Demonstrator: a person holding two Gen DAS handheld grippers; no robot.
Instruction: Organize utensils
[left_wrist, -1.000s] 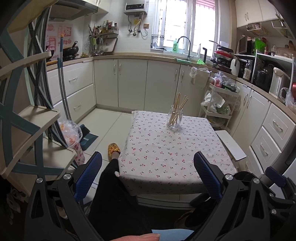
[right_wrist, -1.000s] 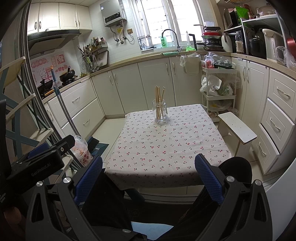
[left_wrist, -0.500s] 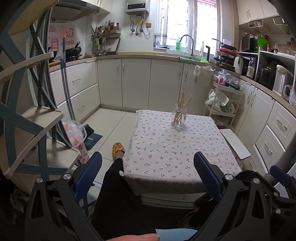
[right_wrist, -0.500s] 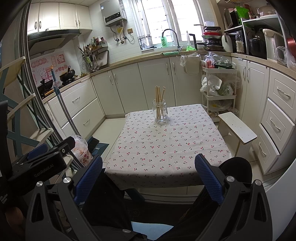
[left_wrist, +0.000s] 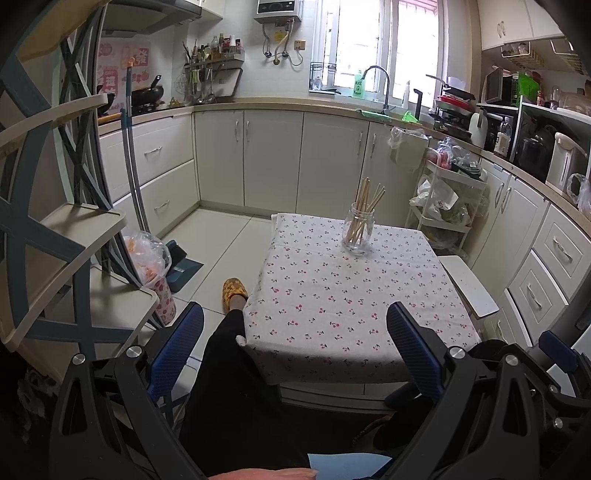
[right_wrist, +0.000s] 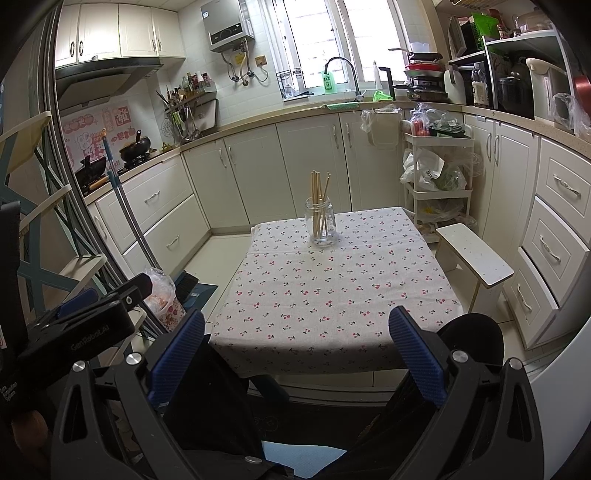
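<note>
White lettering on the black body of the left gripper (right_wrist: 92, 325), seen at the left edge of the right wrist view, reads roughly "GenRobot.AI"; smaller print below it is too blurred to read. A green bottle (right_wrist: 327, 82) on the windowsill by the tap carries a label that looks like "AXE". Red-and-pink posters (right_wrist: 92, 136) with large characters hang behind the stove, too small to make out.

The chopsticks (right_wrist: 320, 201) stand bunched in a clear glass jar (right_wrist: 320, 226), leaning slightly, their tips fanned above the rim. The jar sits on the far half of the surface (right_wrist: 332, 295), which is covered by a cloth printed with small cherries. In the left wrist view the left gripper (left_wrist: 295, 339) has its jaws wide apart with nothing between them, and the jar (left_wrist: 357, 232) lies well beyond them, across the cloth and a little right of centre. In the right wrist view the right gripper (right_wrist: 295, 339) likewise has its jaws spread and empty, the jar far ahead between their lines and slightly right of the middle.

The near edge of the surface is partly hidden by the gripper frames and by a person's dark-trousered leg (left_wrist: 236, 387). A yellow slipper (left_wrist: 233, 290) shows on the floor beside the cloth's left edge. The bottoms of the chopsticks blur behind the glass.
</note>
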